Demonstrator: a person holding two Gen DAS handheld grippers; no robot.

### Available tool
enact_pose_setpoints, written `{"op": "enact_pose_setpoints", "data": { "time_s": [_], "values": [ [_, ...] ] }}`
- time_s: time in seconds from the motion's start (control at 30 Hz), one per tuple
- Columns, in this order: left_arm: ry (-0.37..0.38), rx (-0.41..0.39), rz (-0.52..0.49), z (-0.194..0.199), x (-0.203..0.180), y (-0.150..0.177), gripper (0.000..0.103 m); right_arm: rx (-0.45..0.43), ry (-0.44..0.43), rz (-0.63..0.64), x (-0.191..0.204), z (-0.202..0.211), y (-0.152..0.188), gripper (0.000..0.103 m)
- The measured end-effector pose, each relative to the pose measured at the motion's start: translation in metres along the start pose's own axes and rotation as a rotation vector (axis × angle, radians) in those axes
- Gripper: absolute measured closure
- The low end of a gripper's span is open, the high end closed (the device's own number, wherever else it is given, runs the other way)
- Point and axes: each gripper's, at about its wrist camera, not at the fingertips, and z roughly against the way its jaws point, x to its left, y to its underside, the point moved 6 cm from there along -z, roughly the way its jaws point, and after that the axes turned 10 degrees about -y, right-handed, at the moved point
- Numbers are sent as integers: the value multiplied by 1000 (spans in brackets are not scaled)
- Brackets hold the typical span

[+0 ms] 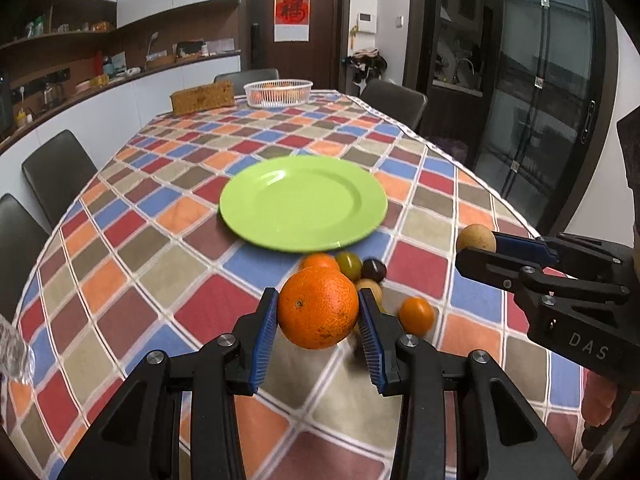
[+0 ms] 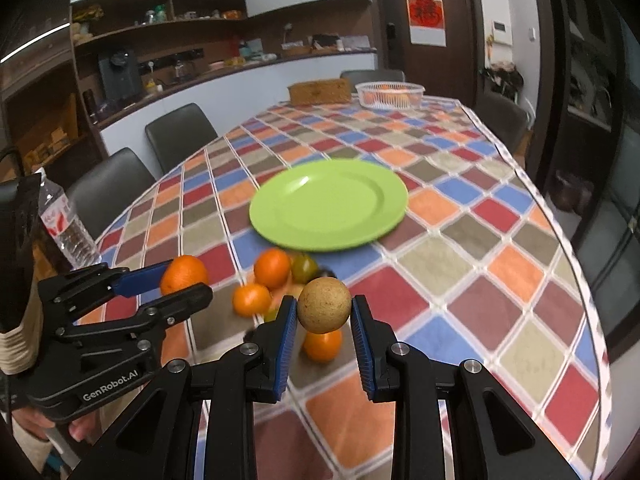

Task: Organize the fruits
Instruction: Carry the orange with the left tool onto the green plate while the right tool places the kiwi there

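My left gripper [image 1: 318, 312] is shut on a large orange [image 1: 319, 309], held off the checkered tablecloth. My right gripper [image 2: 324, 312] is shut on a small round tan fruit [image 2: 324, 306], also lifted. Each gripper shows in the other's view: the right one [image 1: 474, 250] with the tan fruit [image 1: 476, 238] at the right, the left one [image 2: 186, 282] with the orange [image 2: 184, 274] at the left. Beyond both lies an empty green plate [image 1: 304, 204] [image 2: 328, 204]. Just in front of it sits a cluster of loose fruit: small oranges [image 1: 417, 316] [image 2: 272, 268], a greenish one [image 1: 349, 265] and a dark one [image 1: 374, 270].
A white basket [image 1: 278, 92] with oranges and a woven box [image 1: 202, 98] stand at the table's far end. A water bottle [image 2: 66, 224] stands by the left edge. Dark chairs [image 1: 56, 168] line the table, and a hand [image 2: 80, 430] holds the left gripper.
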Motion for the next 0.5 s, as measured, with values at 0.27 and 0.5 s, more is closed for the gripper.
{"op": "enact_pose_setpoints", "data": {
  "time_s": [0.27, 0.5],
  "values": [
    [20, -25, 0, -20, 11, -38, 64, -8, -17, 39, -3, -23, -39, 74],
    [46, 9, 0, -54, 16, -63, 64, 40, -29, 33, -18, -59, -63, 74]
  ]
}}
